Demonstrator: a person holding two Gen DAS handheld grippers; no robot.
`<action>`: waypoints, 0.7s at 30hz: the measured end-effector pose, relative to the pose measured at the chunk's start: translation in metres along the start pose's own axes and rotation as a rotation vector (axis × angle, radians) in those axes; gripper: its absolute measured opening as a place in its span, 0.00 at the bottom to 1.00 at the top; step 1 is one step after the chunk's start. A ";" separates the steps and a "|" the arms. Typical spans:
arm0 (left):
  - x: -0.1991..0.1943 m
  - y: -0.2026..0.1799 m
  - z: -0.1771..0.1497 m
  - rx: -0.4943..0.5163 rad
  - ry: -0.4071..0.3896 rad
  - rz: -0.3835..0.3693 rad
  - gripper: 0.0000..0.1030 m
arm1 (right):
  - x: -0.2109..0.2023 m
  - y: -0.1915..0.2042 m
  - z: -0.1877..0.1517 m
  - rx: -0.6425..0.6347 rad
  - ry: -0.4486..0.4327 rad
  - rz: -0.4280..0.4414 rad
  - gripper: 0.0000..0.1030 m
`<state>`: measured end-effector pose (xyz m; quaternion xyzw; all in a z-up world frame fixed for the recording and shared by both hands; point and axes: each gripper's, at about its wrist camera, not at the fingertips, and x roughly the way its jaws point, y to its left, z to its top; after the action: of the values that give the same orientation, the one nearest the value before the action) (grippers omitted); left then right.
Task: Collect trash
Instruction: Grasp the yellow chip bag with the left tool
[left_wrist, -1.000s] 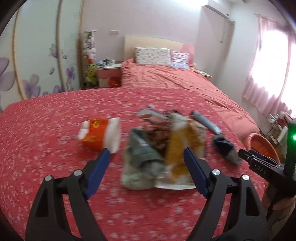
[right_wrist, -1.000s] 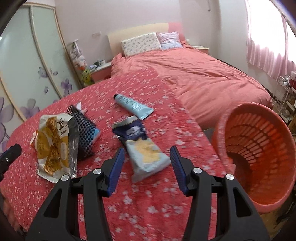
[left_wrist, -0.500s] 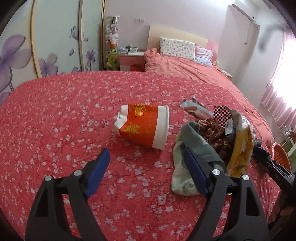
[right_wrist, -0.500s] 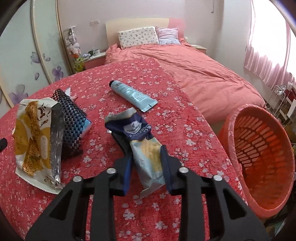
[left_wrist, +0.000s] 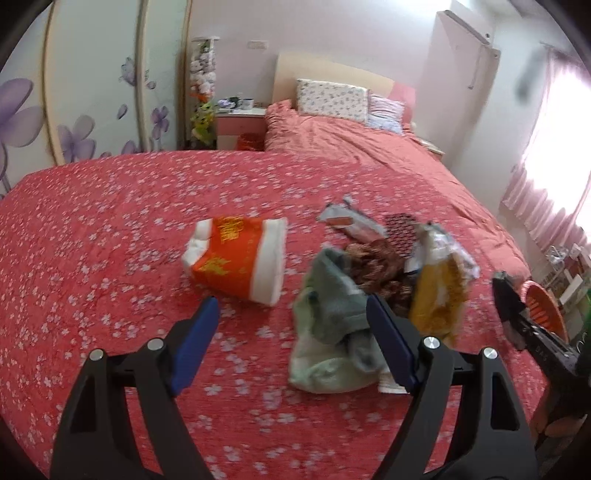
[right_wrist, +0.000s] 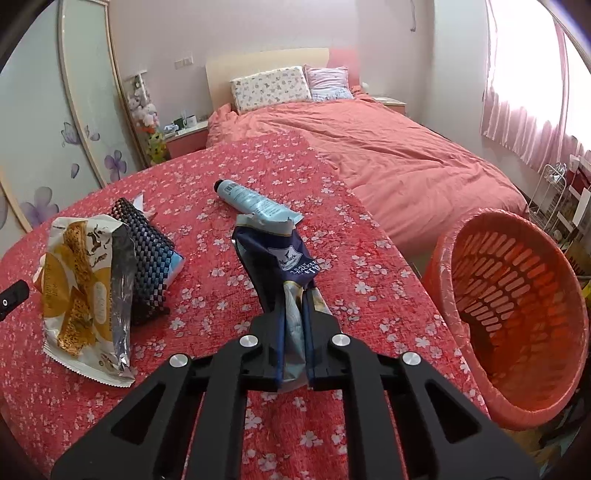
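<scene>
Jaws of the right gripper (right_wrist: 295, 328) are pinched shut on the lower end of a navy cracker wrapper (right_wrist: 284, 258), whose far end lies against the flowered red worktop (right_wrist: 332, 206), just left of the orange basket (right_wrist: 517, 387) that stands beside its edge. Jaws of the left gripper (left_wrist: 291, 339) stand wide and hold nothing, hovering near a tipped orange paper cup (left_wrist: 236, 258) and a crumpled green wrapper (left_wrist: 325, 332). Collecting looks barely begun: the basket's visible wall and floor appear bare, though its near side is hidden. Left to gather are the cup, the green wrapper, a yellow snack bag (right_wrist: 85, 291), a dark checkered pack (right_wrist: 147, 254), a pale blue tube (right_wrist: 255, 205), and a brown patterned piece (left_wrist: 380, 266), too blurred to identify.
</scene>
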<state>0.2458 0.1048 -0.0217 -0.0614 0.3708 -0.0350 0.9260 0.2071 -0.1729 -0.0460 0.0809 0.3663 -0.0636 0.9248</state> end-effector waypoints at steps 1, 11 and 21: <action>-0.001 -0.005 0.002 0.008 -0.006 -0.013 0.77 | 0.000 0.000 0.000 -0.001 -0.002 0.000 0.08; 0.014 -0.070 0.008 0.127 0.016 -0.098 0.60 | -0.011 -0.011 -0.002 0.012 -0.016 0.004 0.08; 0.040 -0.093 0.006 0.165 0.082 -0.133 0.22 | -0.020 -0.028 -0.007 0.037 -0.016 0.002 0.08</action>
<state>0.2767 0.0092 -0.0318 -0.0081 0.3994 -0.1290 0.9076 0.1833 -0.1973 -0.0398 0.0976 0.3575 -0.0702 0.9262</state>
